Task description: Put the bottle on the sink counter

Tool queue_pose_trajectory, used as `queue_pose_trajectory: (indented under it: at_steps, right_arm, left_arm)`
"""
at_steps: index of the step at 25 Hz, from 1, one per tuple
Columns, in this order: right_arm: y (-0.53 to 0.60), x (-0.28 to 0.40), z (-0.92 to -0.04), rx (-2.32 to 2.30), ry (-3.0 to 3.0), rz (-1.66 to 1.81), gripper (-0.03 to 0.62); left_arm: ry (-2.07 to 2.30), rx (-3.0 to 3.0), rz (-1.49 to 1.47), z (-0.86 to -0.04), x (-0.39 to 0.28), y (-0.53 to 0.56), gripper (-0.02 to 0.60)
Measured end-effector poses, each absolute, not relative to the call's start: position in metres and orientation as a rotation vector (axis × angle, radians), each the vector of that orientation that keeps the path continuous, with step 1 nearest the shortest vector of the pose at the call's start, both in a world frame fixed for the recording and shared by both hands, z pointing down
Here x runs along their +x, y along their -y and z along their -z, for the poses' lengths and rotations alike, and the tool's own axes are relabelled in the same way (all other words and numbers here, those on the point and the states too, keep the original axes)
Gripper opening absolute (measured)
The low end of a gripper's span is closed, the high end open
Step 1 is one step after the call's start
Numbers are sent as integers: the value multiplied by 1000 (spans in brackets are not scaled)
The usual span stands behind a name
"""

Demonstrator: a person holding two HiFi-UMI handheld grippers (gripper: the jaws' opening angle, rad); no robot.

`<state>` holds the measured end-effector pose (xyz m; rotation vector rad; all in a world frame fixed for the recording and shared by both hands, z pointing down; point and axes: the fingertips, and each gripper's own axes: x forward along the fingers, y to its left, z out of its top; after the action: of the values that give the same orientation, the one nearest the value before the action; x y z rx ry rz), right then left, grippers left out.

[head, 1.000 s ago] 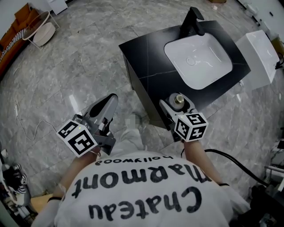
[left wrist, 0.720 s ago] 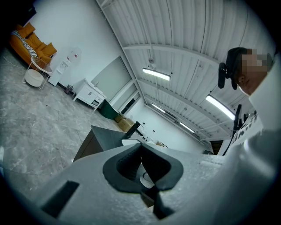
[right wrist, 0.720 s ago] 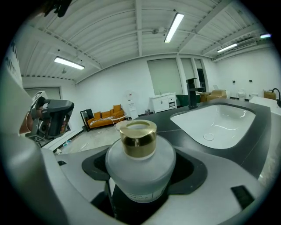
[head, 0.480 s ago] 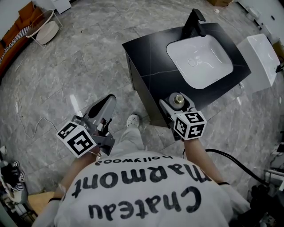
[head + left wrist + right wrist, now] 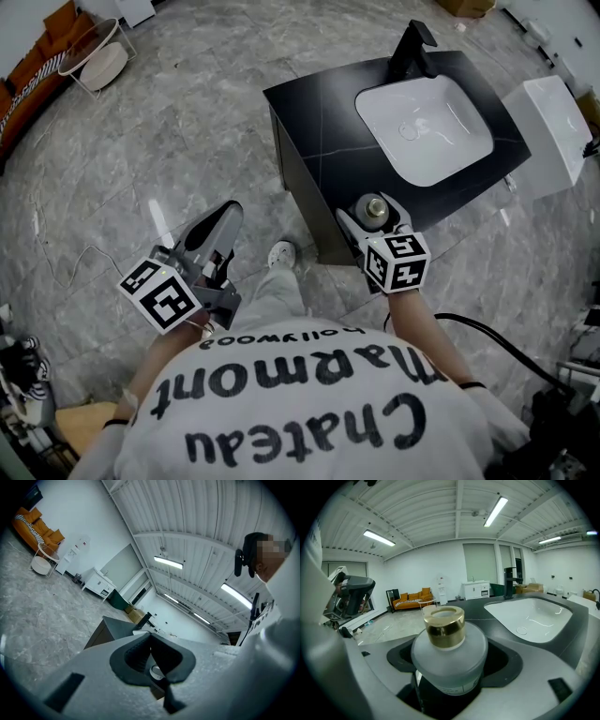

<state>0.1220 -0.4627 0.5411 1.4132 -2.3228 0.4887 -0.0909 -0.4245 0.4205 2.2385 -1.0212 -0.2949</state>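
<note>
A frosted glass bottle [image 5: 376, 208] with a gold cap stands upright between the jaws of my right gripper [image 5: 374, 216], which is shut on it. It hangs over the near edge of the black sink counter [image 5: 319, 112]. In the right gripper view the bottle [image 5: 449, 653] fills the centre, with the white basin [image 5: 534, 613] and black faucet [image 5: 509, 581] beyond it. My left gripper [image 5: 223, 220] is out over the floor to the left of the counter, shut and holding nothing. Its jaws [image 5: 152, 667] point towards the counter.
The basin [image 5: 427, 127] takes up the counter's right half, with the faucet [image 5: 412, 47] at its far edge. A white unit [image 5: 548, 117] stands to the right. A round wire table [image 5: 89, 61] and an orange sofa [image 5: 28, 56] are at far left. A black cable [image 5: 487, 337] runs on the floor.
The person has stepped slightly towards the counter and a shoe now shows on the floor. The right gripper still holds the bottle at the counter's near edge. The left gripper has hardly moved.
</note>
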Motion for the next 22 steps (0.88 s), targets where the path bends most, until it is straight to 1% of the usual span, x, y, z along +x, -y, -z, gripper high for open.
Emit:
queue_pose_trajectory:
  at_steps: [18,22]
  right_arm:
    - [459,120,-550,1345,2259,-509,345]
    - [442,129,-550,1337,2255,-568,345]
  left_arm:
    - [1135,2251,344,-397,-128,385,15]
    - [1078,2207,279,-410,-126,368,15]
